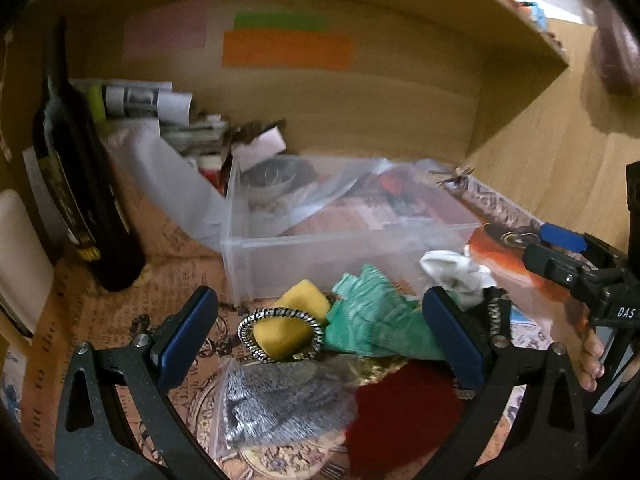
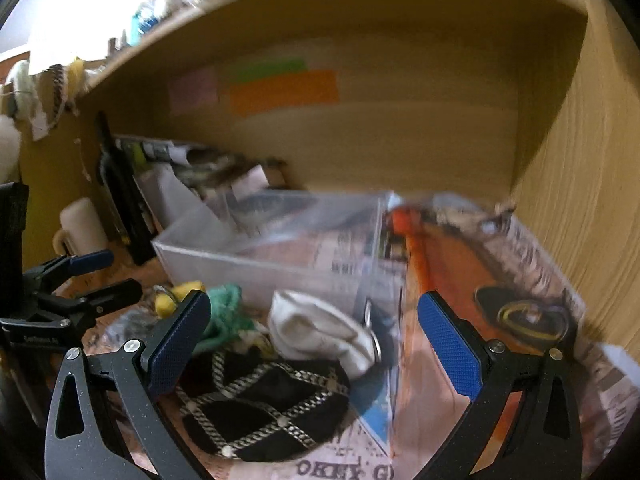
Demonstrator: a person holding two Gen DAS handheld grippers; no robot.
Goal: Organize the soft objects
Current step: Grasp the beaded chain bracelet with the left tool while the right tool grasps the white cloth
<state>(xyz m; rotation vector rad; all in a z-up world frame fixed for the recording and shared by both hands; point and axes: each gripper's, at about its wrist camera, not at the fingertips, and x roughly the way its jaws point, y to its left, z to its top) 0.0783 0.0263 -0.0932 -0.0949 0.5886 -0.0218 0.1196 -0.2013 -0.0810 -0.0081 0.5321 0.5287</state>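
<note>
A pile of soft things lies on the printed paper in front of a clear plastic bin (image 1: pixel 320 256). In the left wrist view I see a yellow sponge (image 1: pixel 286 330) ringed by a silver chain, a green cloth (image 1: pixel 372 316), a white sock (image 1: pixel 456 276), a grey cloth in a plastic bag (image 1: pixel 280 404) and a red cloth (image 1: pixel 404 412). My left gripper (image 1: pixel 320 344) is open over the sponge and green cloth. My right gripper (image 2: pixel 316 344) is open over the white sock (image 2: pixel 320 332) and a black chain-trimmed pouch (image 2: pixel 264 412). The bin (image 2: pixel 264 256) stands just behind.
A dark bottle (image 1: pixel 80 192) stands at the left. Papers and boxes (image 1: pixel 160 112) are stacked at the back left. The wooden shelf wall (image 2: pixel 580 200) closes the right side. A white mug (image 2: pixel 80 224) sits left of the bin. Coloured sticky notes (image 1: pixel 286 46) hang on the back wall.
</note>
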